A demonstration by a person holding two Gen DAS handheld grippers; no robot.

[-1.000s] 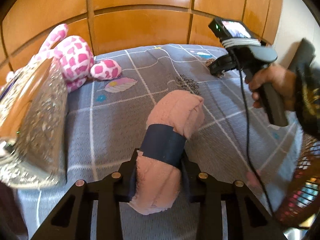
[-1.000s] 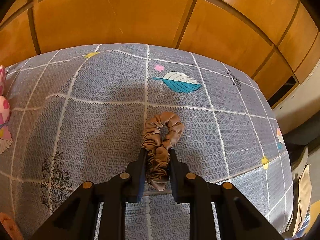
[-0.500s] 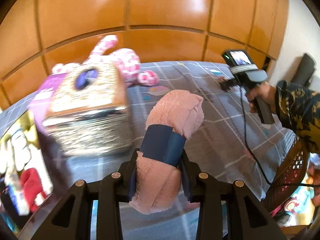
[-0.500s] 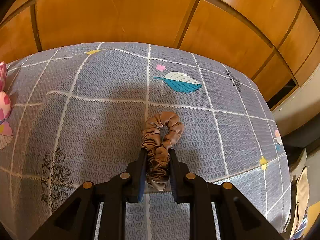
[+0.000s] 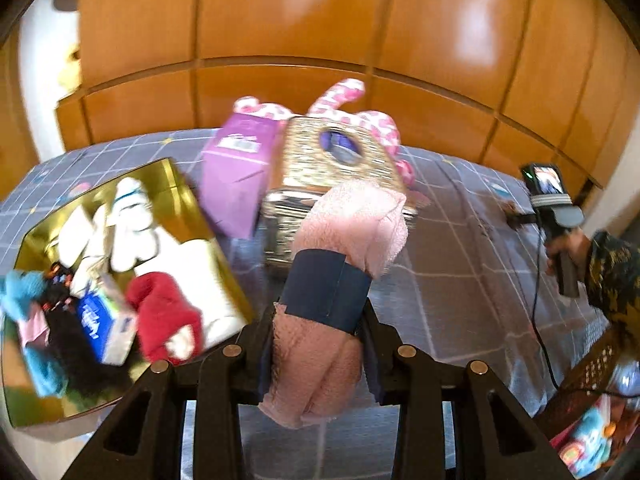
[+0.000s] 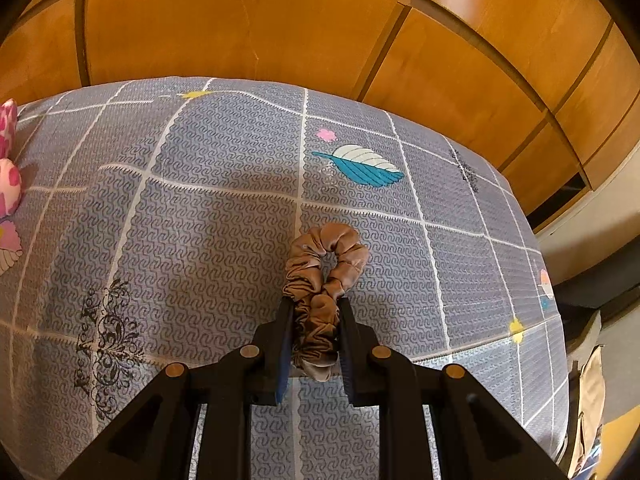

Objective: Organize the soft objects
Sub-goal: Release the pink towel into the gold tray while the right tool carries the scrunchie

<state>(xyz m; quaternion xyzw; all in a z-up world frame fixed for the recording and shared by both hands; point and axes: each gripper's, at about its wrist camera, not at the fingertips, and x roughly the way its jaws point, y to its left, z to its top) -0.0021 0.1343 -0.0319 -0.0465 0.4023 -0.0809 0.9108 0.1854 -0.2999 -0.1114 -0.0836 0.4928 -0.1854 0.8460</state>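
Observation:
My left gripper (image 5: 320, 316) is shut on a rolled pink towel (image 5: 352, 228) with a dark blue band, held above the bed. To its left a gold box (image 5: 188, 204) holds several soft items, among them a red sock (image 5: 164, 316) and white cloths. My right gripper (image 6: 314, 312) is shut on a tan satin scrunchie (image 6: 324, 260) that lies on the grey patterned bedspread (image 6: 200, 220). The right gripper also shows at the right of the left wrist view (image 5: 556, 216), held in a hand.
A glittery gold bag (image 5: 336, 176), a purple box (image 5: 236, 176) and a pink spotted plush toy (image 5: 344, 100) stand behind the towel. A wooden panelled wall (image 6: 280, 32) backs the bed. The bed's right edge (image 6: 560, 300) drops to the floor.
My left gripper has swung left with the towel, bringing the gold box of soft items into view. The right gripper holds the scrunchie almost still on the bedspread.

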